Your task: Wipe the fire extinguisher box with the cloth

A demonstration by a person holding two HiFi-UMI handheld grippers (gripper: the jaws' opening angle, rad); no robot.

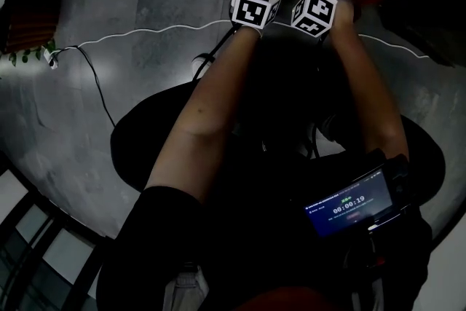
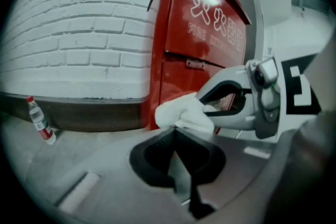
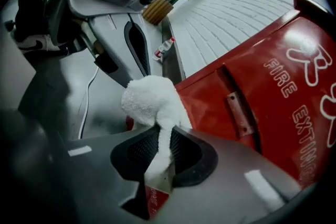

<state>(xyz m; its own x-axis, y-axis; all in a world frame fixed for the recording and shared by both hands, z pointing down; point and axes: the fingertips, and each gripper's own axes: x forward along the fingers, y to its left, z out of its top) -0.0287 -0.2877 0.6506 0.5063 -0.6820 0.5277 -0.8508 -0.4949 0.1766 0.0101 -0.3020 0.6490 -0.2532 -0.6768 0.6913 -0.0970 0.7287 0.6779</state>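
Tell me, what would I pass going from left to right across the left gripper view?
Water bottle on the floor → red fire extinguisher box → right gripper. The white cloth lies in front of the box, so it has no clear place in the order.

White cloth (image 3: 152,99) near red box (image 3: 273,97)

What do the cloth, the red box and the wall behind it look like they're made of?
Cloth: white terry-like fabric, likely cotton or microfibre, nubbly and matte. Fire extinguisher box: probably painted sheet metal, glossy red with reflections and a screwed-on plate. Wall: white-painted brick, visible mortar joints.
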